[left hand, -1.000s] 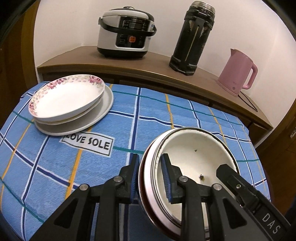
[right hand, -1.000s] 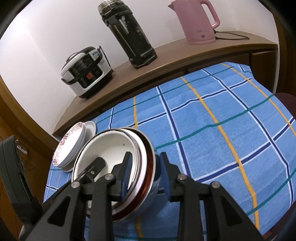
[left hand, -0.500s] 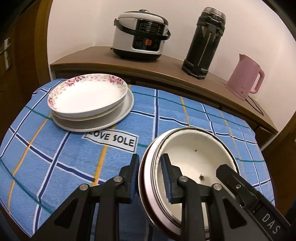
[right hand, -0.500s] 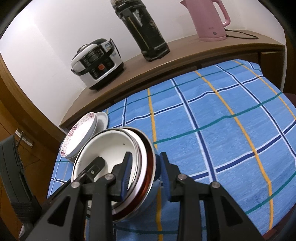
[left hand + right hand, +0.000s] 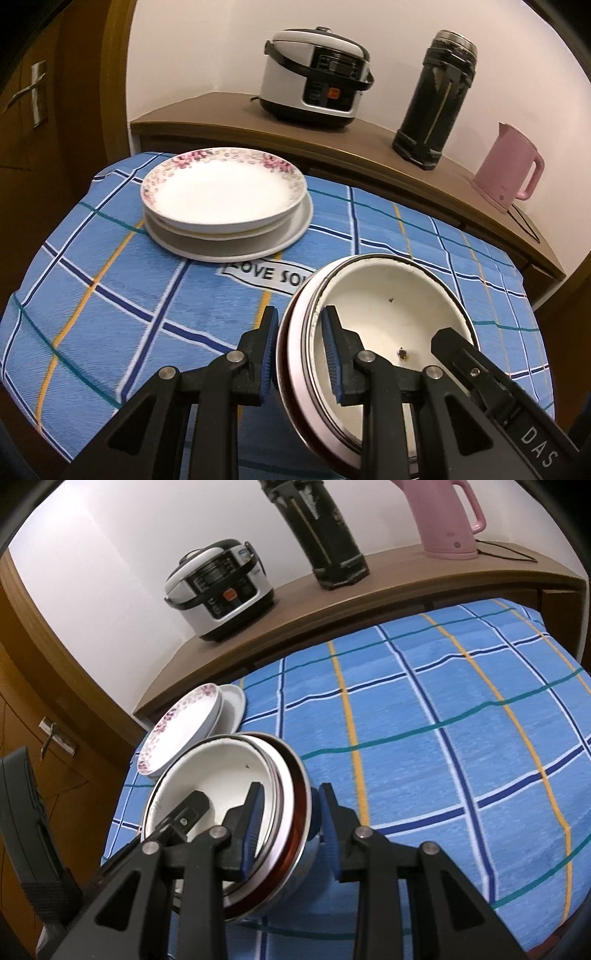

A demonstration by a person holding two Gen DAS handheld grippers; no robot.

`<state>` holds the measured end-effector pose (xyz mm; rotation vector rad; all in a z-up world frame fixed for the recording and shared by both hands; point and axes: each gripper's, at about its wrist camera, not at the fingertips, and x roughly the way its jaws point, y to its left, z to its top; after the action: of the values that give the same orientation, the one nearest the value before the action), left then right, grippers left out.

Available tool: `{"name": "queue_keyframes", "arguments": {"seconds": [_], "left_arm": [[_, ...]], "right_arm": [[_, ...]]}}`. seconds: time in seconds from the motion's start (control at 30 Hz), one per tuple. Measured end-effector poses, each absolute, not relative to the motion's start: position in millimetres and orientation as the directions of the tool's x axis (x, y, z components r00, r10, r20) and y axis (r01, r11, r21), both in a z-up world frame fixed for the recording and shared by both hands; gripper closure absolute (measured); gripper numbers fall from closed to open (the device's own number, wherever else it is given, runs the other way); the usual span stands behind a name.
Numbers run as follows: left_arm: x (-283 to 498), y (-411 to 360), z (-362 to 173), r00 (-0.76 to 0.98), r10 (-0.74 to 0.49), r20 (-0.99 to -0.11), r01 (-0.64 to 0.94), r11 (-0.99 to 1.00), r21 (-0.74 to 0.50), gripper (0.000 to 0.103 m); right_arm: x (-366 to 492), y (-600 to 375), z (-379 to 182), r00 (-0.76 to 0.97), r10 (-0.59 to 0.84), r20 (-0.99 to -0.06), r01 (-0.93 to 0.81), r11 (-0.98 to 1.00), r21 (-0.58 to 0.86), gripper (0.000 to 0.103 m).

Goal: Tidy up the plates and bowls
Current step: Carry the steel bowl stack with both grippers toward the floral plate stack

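Observation:
Both grippers hold a stack of nested bowls (image 5: 388, 306) above the blue checked tablecloth. The top bowl is white inside with a dark rim. My left gripper (image 5: 300, 354) is shut on the stack's left rim. My right gripper (image 5: 290, 834) is shut on the opposite rim; the stack (image 5: 221, 775) tilts in that view. A pile of plates (image 5: 225, 199) with a flower-rimmed deep plate on top sits at the table's far left, ahead of the bowls. It also shows in the right wrist view (image 5: 184, 727).
A wooden shelf (image 5: 229, 114) behind the table carries a rice cooker (image 5: 317, 74), a black thermos (image 5: 436, 99) and a pink kettle (image 5: 509, 166). A wooden cabinet door with a handle (image 5: 29, 92) stands at left. The tablecloth (image 5: 443, 738) stretches right.
Both grippers have carried the bowl stack leftward, toward the plate pile. The plates now lie closer and more central in the left wrist view. The grips have not changed.

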<state>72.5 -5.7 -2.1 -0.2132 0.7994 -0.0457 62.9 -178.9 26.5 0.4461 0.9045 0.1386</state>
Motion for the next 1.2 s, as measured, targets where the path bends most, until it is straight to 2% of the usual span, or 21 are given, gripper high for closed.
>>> {"name": "queue_keyframes", "arguments": {"seconds": [1.2], "left_arm": [[62,81,-3,0.711,-0.001,-0.703,-0.203,0.957,-0.207,0.075]], "right_arm": [[78,-88,23,0.554,0.4,-0.73,-0.088,0.9,0.426,0.072]]}}
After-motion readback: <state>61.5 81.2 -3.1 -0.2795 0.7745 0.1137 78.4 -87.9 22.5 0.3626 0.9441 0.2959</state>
